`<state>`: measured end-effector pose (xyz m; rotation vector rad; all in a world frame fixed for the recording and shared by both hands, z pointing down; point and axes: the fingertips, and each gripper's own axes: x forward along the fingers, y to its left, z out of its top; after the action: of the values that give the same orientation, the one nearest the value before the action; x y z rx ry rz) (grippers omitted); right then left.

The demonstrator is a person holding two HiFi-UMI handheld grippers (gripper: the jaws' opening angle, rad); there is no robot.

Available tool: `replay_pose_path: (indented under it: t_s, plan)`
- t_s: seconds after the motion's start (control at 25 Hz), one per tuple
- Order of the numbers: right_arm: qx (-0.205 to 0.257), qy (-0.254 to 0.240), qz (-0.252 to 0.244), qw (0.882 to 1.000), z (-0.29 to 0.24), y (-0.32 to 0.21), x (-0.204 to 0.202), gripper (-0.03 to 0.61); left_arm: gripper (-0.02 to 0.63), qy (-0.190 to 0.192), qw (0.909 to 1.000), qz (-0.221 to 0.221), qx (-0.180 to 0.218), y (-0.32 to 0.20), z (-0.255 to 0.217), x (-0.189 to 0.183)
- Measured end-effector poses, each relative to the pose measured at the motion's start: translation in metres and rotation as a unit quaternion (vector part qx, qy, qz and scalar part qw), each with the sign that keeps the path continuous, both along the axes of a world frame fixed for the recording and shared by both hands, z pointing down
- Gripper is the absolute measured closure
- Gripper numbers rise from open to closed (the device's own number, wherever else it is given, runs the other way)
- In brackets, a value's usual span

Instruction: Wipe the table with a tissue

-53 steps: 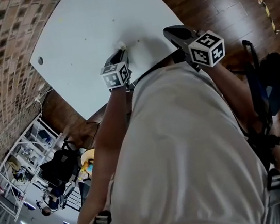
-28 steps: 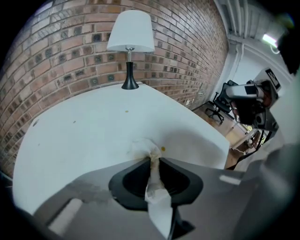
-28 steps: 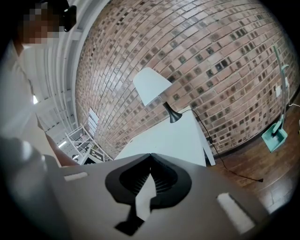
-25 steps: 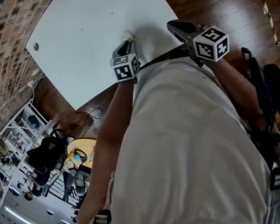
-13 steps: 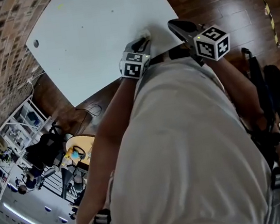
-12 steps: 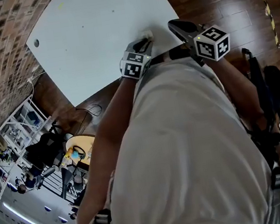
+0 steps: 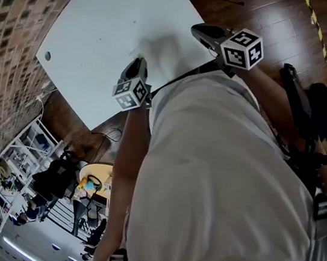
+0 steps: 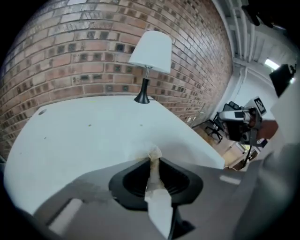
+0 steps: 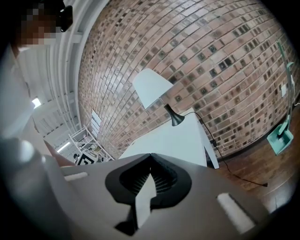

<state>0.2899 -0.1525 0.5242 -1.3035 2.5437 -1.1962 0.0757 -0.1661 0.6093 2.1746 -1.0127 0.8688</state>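
Note:
The white table (image 7: 105, 26) fills the upper half of the head view. My left gripper (image 7: 139, 63) is over its near edge, with the marker cube toward me. In the left gripper view, the left gripper (image 8: 152, 160) is shut on a crumpled white tissue (image 8: 154, 153), whose tip pokes out past the jaws over the table (image 8: 84, 136). Whether the tissue touches the surface I cannot tell. My right gripper (image 7: 202, 30) hovers at the table's near right corner. In its own view the right gripper (image 9: 151, 155) has its jaws closed together with nothing between them.
A white-shaded lamp (image 8: 151, 54) on a black stem stands at the table's far side by the brick wall (image 8: 93, 61). It also shows in the right gripper view as the lamp (image 9: 154, 89). Dark wooden floor (image 7: 266, 2) lies right of the table. A small dark hole (image 7: 47, 55) marks the table's left corner.
My left gripper, still holding the tissue, has swung from near the right gripper back to the left along the table's near edge. The right gripper has stayed in place.

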Motion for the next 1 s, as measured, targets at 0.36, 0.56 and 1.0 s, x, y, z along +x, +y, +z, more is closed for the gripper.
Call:
replay_pose_path:
  t_s: [0.36, 0.56, 1.0]
  plan:
    - [-0.014, 0.003, -0.001, 1.000, 0.001, -0.001, 0.004, 0.571, 0.545, -0.075, 0.9962, 0.043, -0.007, -0.008, 0.033, 0.020]
    - [-0.025, 0.003, 0.005, 1.000, 0.008, 0.001, 0.012, 0.571, 0.545, -0.052, 0.9863, 0.156, -0.012, 0.030, 0.034, 0.073]
    - [-0.019, -0.003, 0.005, 1.000, 0.000, -0.014, 0.007, 0.571, 0.545, 0.010, 0.9933, 0.115, 0.000, -0.009, 0.010, 0.061]
